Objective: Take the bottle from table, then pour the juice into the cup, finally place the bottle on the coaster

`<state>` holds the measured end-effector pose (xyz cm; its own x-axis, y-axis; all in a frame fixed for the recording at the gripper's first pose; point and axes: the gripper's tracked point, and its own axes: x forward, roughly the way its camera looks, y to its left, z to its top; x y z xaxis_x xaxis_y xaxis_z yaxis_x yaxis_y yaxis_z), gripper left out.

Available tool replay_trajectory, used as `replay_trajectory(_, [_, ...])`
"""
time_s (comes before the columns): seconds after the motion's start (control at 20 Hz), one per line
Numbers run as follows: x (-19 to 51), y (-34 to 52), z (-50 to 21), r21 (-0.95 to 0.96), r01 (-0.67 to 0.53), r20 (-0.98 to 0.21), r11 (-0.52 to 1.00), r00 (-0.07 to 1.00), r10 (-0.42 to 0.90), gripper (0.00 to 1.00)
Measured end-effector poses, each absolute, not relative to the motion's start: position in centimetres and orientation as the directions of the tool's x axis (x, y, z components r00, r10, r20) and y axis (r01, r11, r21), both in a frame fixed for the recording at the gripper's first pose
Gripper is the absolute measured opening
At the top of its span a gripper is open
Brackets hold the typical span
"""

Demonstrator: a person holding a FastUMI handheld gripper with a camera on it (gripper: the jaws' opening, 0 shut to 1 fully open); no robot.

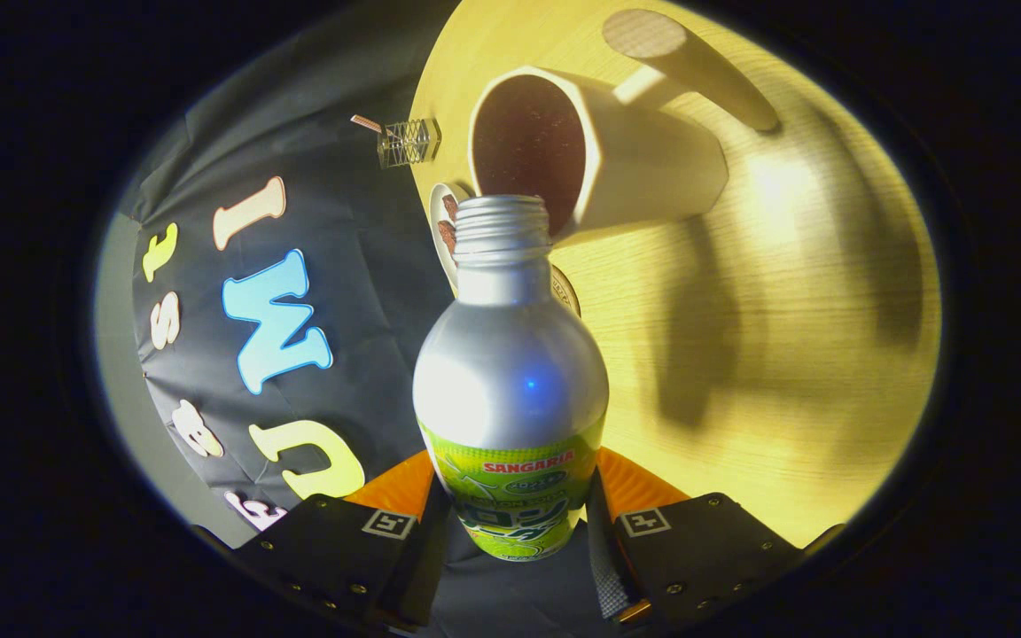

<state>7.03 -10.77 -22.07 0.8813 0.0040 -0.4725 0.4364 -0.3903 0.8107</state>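
Observation:
A silver bottle with a green label sits between my fingers, and my gripper is shut on its labelled lower body. The whole scene is rolled sideways, so the bottle is tipped over. Its uncapped threaded neck points at the mouth of a white cup with a dark inside, which stands on the wooden table just beyond the neck. The neck's rim reaches the cup's lip. A round coaster lies on the table behind the neck, mostly hidden by the bottle.
A wooden cylinder lies beyond the cup on the table. A small clear box sits at the table's edge next to the booth's cloth wall. Bare wood stretches beside the cup.

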Motion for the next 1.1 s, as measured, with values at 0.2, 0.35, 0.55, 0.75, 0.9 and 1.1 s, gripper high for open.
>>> replay_trajectory(0.2, [7.05, -10.63, -22.17, 0.808, 0.424, -0.466, -0.408, 0.885, -0.003, 0.68])
replay_trajectory(0.35, [6.85, -10.77, -22.05, 0.806, 0.423, -0.465, -0.414, 0.885, -0.001, 0.68])
replay_trajectory(0.55, [6.93, -10.83, -22.03, 0.806, 0.412, -0.456, -0.425, 0.890, -0.001, 0.68])
replay_trajectory(0.75, [6.77, -10.85, -22.07, 0.803, 0.419, -0.458, -0.424, 0.889, 0.011, 0.68])
replay_trajectory(0.9, [6.94, -10.90, -21.93, 0.796, 0.417, -0.458, -0.438, 0.889, 0.014, 0.68])
replay_trajectory(1.1, [6.90, -11.06, -21.77, 0.791, 0.415, -0.455, -0.450, 0.890, 0.020, 0.68])
